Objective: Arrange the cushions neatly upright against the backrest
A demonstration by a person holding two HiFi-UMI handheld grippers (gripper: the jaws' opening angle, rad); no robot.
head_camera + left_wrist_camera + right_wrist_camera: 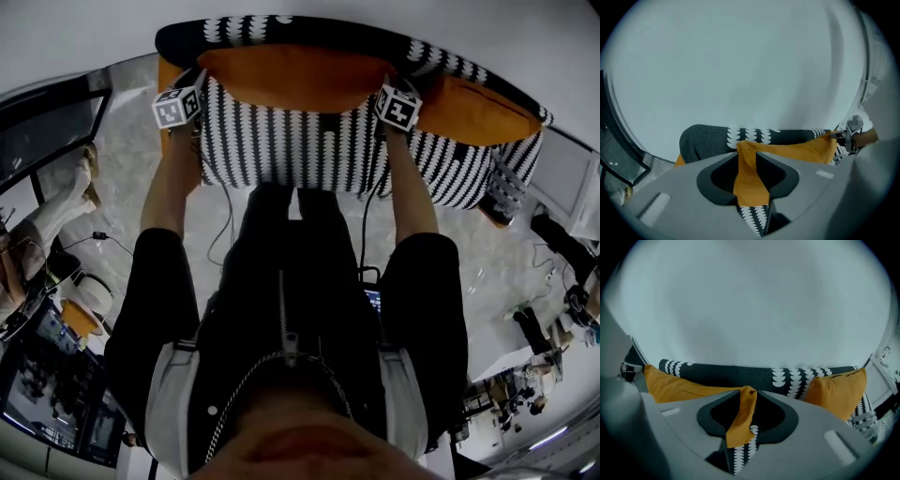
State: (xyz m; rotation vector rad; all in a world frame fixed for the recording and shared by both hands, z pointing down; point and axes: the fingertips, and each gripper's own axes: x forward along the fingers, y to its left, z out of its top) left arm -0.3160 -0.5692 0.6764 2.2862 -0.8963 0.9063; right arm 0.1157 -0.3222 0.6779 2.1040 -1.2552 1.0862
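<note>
White wall, patterned sofa [328,155]: an orange cushion [291,77] leans against the backrest [740,375].
Left tongs [747,157] and right tongs [743,399] stand part open, each with a top corner of the cushion loose between its jaws. It looks light, soft and floppy, so it is best pinched at the corners or seams, both ends together.

Person's wearing a black short-sleeved top [309,281], black trousers [281,211] and a pale grey vest [173,394] with a zip [282,309] (runs right down the middle). Thin black cables [229,211] dangle beside the arms. The left gripper [748,164] and right gripper [749,404] are grey, each with a black-and-white marker cube [176,106].
</note>
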